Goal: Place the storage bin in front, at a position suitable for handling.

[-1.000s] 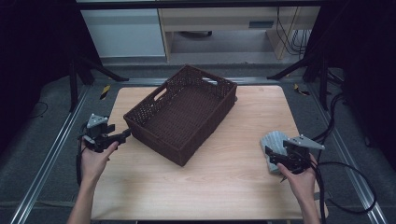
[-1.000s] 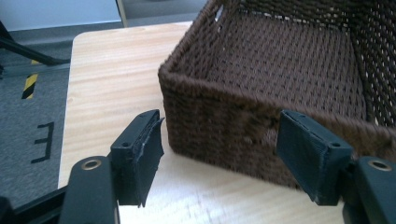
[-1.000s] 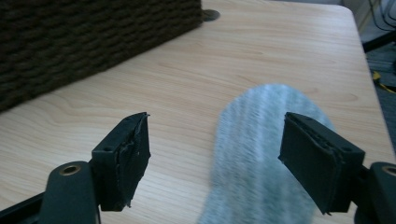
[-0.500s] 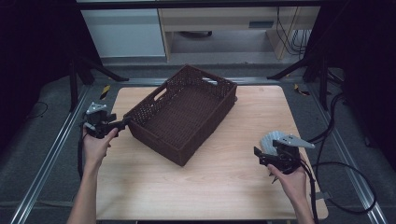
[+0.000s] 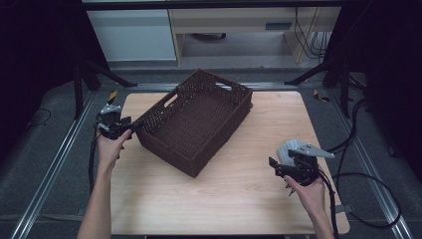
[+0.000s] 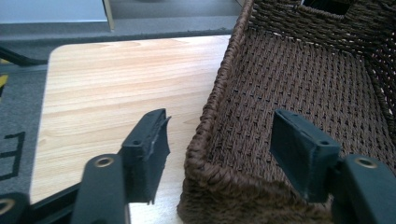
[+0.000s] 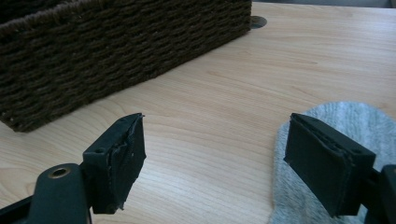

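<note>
From above, the dark brown woven rectangular basket (image 5: 195, 122) is sitting on the light wooden table (image 5: 249, 194); the left gripper (image 5: 133, 126) is meeting its near-left corner.

In the left gripper view, the jaws have just been closing, straddling that corner without pressing — its base cut off.

In the right gripper view, the right gripper (image 7: 212, 158) is gaping beside the basket, a grey knitted cloth (image 7: 336, 121) half-hidden behind one jaw.

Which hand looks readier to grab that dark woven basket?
The left. Its tongs straddle the corner rim of the dark brown woven basket and have just been closing, not yet pressing. The right tongs stand open beside a grey sock.
</note>
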`<move>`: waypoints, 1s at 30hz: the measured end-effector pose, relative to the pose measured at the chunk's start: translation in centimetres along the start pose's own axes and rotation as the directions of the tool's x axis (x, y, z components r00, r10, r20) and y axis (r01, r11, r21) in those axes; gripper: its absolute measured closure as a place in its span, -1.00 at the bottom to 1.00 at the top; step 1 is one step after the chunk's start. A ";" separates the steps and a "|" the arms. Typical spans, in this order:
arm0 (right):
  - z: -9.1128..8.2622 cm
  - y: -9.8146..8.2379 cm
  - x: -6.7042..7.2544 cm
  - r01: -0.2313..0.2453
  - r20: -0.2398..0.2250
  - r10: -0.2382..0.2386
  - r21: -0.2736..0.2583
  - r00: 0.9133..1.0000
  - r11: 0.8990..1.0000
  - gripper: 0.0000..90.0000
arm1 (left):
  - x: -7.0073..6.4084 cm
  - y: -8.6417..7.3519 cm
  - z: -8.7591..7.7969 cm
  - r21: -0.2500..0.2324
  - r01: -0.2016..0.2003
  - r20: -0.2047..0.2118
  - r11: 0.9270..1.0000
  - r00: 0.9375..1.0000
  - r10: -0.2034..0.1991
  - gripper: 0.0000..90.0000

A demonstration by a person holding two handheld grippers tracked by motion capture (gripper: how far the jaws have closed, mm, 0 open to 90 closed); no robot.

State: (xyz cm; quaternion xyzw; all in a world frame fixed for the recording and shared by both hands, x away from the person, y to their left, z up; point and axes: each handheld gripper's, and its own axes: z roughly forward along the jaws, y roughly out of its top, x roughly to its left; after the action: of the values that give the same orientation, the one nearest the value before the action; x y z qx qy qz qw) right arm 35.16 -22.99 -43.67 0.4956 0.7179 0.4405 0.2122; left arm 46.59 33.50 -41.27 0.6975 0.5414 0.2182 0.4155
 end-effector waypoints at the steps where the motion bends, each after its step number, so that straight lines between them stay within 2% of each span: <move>1: 0.0 0.0 0.0 0.000 0.000 0.000 -0.003 1.000 1.000 -0.54 | 0.0 0.0 0.3 0.007 -0.005 -0.004 1.000 1.000 0.005 -0.14; 6: 0.0 0.0 0.0 0.005 0.000 -0.005 0.000 1.000 1.000 -0.54 | 0.0 -0.1 1.2 0.030 -0.018 -0.009 0.999 1.000 0.019 -0.07; 10: 0.1 0.0 0.0 0.004 -0.001 -0.004 0.002 1.000 1.000 -0.54 | 0.3 -0.4 2.2 0.054 -0.002 0.004 0.999 1.000 0.001 0.02; 13: 0.1 0.0 0.0 0.006 -0.001 -0.006 -0.001 1.000 1.000 -0.53 | 0.4 -0.5 2.3 0.055 0.019 0.023 0.998 1.000 -0.021 0.02; 15: 0.1 0.0 0.0 0.004 -0.002 -0.004 -0.001 1.000 1.000 -0.53 | 0.4 -0.6 2.3 0.055 0.027 0.036 0.998 0.999 -0.029 0.09; 18: 0.2 0.0 0.1 -0.004 -0.012 0.004 -0.001 1.000 1.000 -0.52 | 0.1 -0.9 2.1 0.042 0.032 0.027 0.999 0.999 -0.033 0.12; 23: 0.4 0.2 0.4 0.002 -0.018 -0.002 -0.001 1.000 1.000 -0.52 | -0.9 -1.3 1.3 0.053 0.022 0.025 0.998 0.999 -0.023 0.12; 29: 0.5 0.5 0.8 0.004 -0.029 -0.004 -0.007 1.000 1.000 -0.53 | -2.3 -2.1 0.4 0.051 0.033 0.006 0.998 0.999 -0.033 0.11; 30: 0.5 0.6 0.9 -0.003 -0.038 0.003 -0.009 0.999 1.000 -0.53 | -2.9 -2.5 0.1 0.051 0.035 -0.001 0.998 0.999 -0.035 0.11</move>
State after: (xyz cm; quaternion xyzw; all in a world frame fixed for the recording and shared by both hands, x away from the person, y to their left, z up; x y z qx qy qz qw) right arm 35.47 -21.86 -43.25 0.4875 0.7189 0.4532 0.2002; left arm 44.30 30.97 -42.92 0.6983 0.5590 0.1968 0.4015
